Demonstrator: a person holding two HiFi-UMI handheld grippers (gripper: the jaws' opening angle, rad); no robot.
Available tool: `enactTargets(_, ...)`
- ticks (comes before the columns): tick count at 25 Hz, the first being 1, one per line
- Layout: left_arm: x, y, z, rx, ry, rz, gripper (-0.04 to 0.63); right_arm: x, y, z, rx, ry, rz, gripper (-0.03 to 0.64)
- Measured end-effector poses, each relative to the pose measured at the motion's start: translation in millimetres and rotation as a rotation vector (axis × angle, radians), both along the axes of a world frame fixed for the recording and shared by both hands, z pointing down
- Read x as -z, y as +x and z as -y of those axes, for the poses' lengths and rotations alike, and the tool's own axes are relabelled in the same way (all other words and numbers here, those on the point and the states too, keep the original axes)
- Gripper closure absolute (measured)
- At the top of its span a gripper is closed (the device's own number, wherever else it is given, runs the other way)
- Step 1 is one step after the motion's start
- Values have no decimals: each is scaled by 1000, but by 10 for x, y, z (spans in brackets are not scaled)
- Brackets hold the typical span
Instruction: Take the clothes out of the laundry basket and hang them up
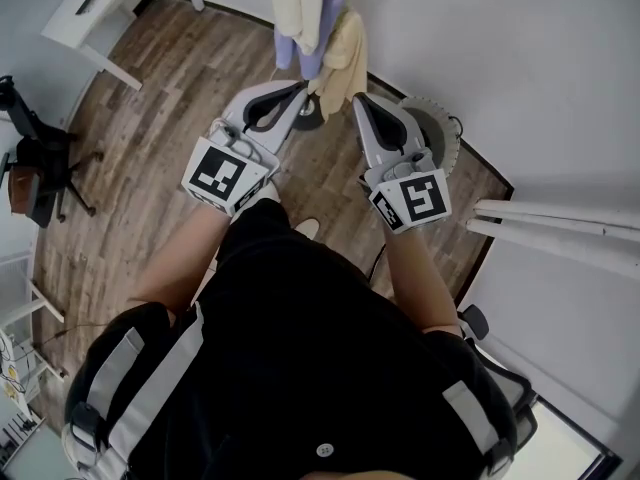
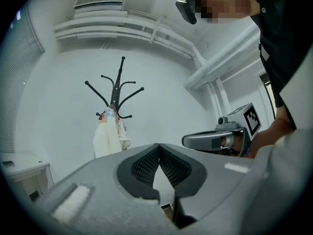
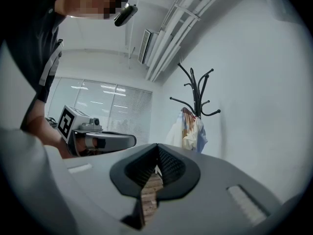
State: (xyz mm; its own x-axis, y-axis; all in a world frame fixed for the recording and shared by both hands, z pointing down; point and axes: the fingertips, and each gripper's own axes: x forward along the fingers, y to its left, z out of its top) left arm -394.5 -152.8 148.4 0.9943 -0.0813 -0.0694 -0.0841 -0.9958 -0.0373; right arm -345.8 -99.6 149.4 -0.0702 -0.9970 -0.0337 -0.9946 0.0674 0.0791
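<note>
While both pairs of tongs point level toward the coat stand [image 2: 117, 89], neither holds anything.

Left of the stand: bare wood floor [image 1: 150, 168].

Left tongs [image 1: 298, 90]: closed. The ribbed pads [image 2: 146, 163] meet at the tips with nothing between them. From the head view the tips sit just left of the stand's base, near it but not touching.

Coat stand: black and upright, with curved hooks fanning out at the top, close to a white wall [image 2: 58, 106]. The clothes [image 1: 300, 8] hang on it below the hooks, bunched against the pole. Cream, lilac and pale yellow pieces show from above. From the left gripper view a cream piece faces out. From the right gripper view white and pale blue cloth shows, with a patch of print too small to read.

Right tongs [image 1: 358, 100]: closed too, tips together and empty. They sit just right of the stand's base, apart from the hanging cloth.

Right of the stand: a round white laundry basket [image 1: 445, 133] with a perforated rim stands on the floor, partly hidden behind the right tongs. Its contents cannot be made out. Further right of the stand, white pipes [image 1: 560, 223] run along the wall.
</note>
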Motion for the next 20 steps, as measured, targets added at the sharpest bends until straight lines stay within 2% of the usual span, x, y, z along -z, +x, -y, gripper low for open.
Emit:
enactTargets(15,23,38,-37,-6,10,6,594,31,-6,-50,6,5,-9,617)
enactTargets(20,51,104,-6,-1,40,-13,594,33,52,-44,6,1,-7,617)
